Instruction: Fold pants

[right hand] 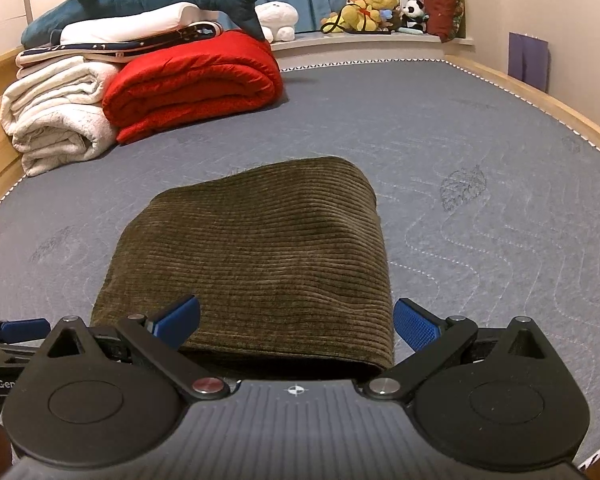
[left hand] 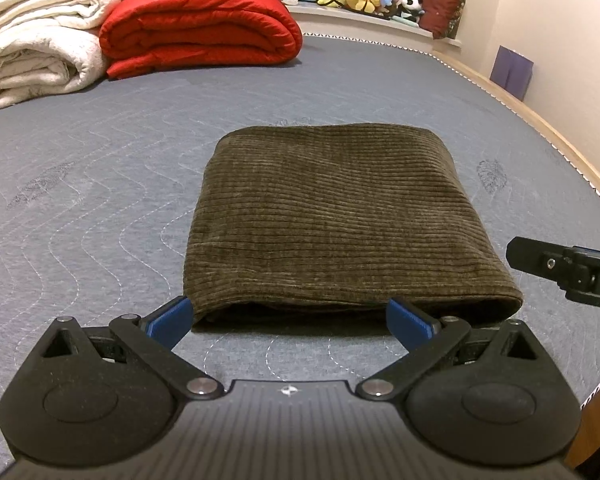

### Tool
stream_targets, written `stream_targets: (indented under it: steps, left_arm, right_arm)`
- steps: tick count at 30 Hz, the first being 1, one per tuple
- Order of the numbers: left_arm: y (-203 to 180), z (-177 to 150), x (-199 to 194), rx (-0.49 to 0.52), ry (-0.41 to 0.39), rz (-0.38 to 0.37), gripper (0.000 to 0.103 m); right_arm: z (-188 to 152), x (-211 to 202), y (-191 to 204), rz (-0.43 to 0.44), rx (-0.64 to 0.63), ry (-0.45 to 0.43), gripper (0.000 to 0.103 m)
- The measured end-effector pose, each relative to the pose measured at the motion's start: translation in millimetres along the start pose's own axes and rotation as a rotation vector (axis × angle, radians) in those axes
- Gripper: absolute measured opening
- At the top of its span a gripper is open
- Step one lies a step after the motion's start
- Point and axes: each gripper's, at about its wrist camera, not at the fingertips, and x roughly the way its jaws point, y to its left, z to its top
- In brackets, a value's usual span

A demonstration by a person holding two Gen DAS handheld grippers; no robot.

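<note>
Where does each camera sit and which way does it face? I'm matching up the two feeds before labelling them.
Left wrist: on the left gripper, low over the grey quilted mattress, facing the folded olive-brown corduroy pants; its open blue fingers show, the right gripper at the right edge.
Right wrist: on the right gripper, facing the pants' right part; open fingers show.
Shared: pants, mattress, red folded quilt, white folded blankets, plush toys.

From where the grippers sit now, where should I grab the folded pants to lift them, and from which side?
Take the near edge of the pants, coming in low from this side. Its layers show open there, the far edge rounded. The left gripper and right gripper are open and face it, so probably one near each corner.
</note>
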Motion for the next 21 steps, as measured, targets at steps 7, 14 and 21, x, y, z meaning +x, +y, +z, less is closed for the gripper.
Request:
stream_targets:
  steps: [7,14,21]
  left_arm:
    - [-1.3,-1.1,0.3,0.002,-0.002,-0.003,0.103]
    - [-1.4,-0.6,-1.0,0.006,-0.008,-0.014,0.103]
    - [-1.9,-0.7,-0.7,0.011,-0.010,-0.020,0.103]
  right_arm:
    - [0.2,-1.1,-1.9,-0.008,0.004,-0.004,0.102]
    - [-0.9,-0.4,-0.2,-0.013,-0.003,0.001,0.102]
    - [-0.4,-0.2,-0.6,-0.012,-0.003,0.002,0.102]
